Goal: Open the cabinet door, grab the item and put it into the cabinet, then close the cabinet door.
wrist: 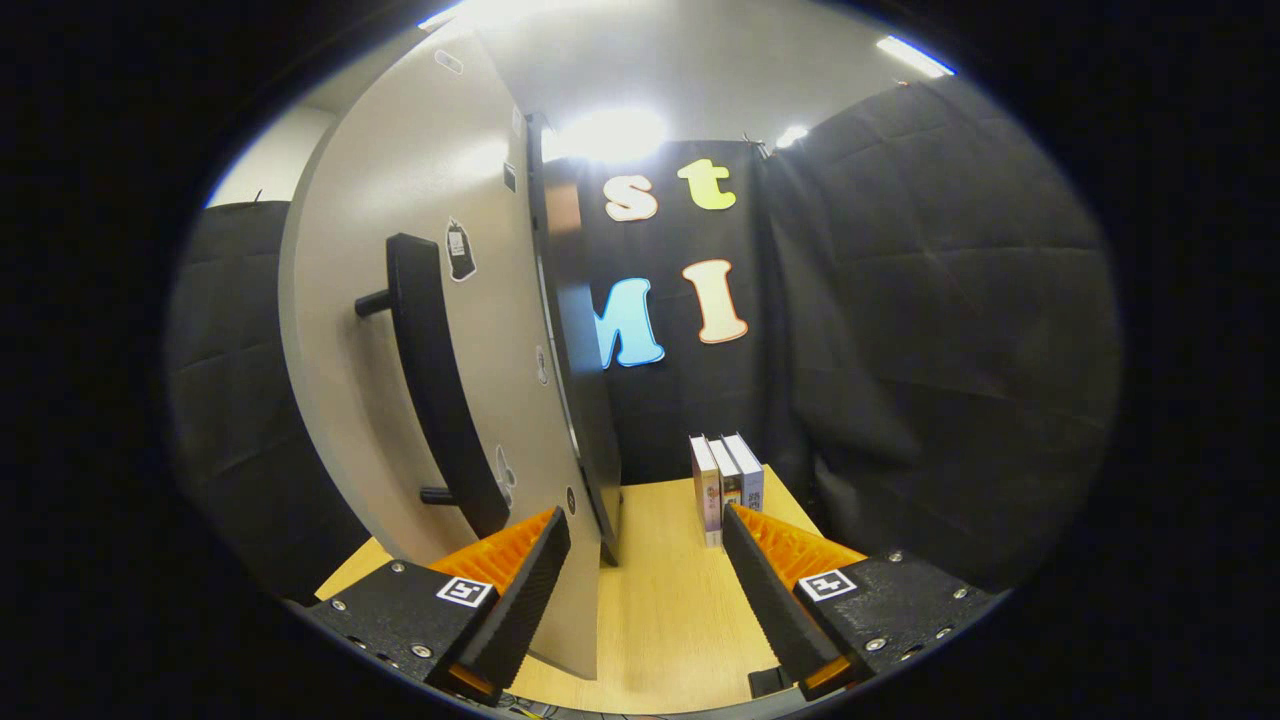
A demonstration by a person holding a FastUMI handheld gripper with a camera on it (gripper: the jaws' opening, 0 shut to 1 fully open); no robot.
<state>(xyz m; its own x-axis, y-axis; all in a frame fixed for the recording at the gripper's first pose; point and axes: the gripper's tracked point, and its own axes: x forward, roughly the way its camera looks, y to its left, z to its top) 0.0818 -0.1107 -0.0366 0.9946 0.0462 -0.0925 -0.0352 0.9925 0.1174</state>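
The claw (645,560) is released, fingers spread over the table (650,610), because the cabinet door (420,300) with its black bar handle (435,380) is swung open beside its left finger, while the boxes (725,480), probably the item, stand upright just ahead.

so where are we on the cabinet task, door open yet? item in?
Done: the grey cabinet door with the black bar handle looks swung open, its edge facing the fingers. In hand: nothing; the gripper is open, its fingers spread with the door's lower edge between them. Left: the small upright boxes stand on the light wooden tabletop beyond the fingers, ungrabbed; stowing them and closing the door remain.
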